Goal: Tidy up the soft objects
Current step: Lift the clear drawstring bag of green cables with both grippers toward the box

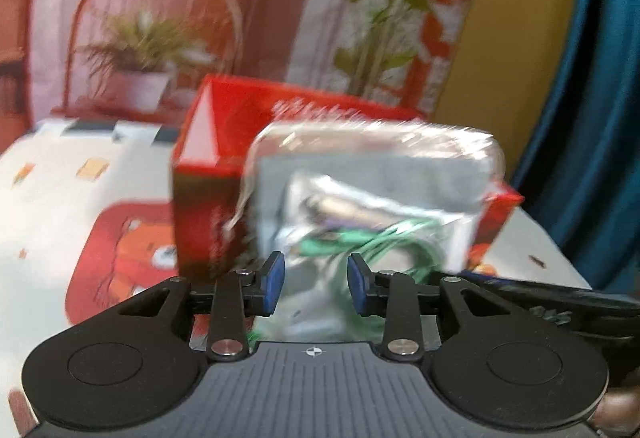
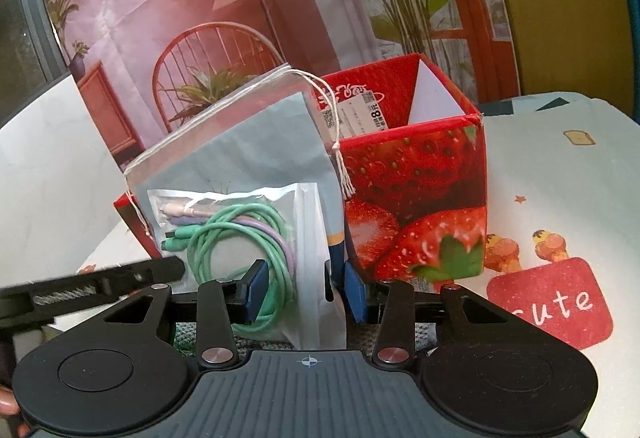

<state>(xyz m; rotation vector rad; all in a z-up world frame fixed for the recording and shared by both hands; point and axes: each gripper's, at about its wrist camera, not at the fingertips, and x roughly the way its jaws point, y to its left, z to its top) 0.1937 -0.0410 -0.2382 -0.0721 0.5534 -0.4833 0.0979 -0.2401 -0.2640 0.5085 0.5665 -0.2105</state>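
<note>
Clear-plastic cable packet (image 2: 240,238) pinched low by right gripper (image 2: 304,292), jaws closed on it. Held upright with grey drawstring pouch (image 2: 248,142) against red strawberry box (image 2: 420,198), probably for dropping inside. Left gripper (image 1: 316,284) jaws apart, packet between, untouched.

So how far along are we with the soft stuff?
Nothing looks packed yet: the strawberry box shows only a label inside. In hand: the right gripper grips the cable pouch, grey drawstring bag behind it, in front of the box; the left gripper has open jaws at the pouch. Left: getting them into the box, probably.
</note>
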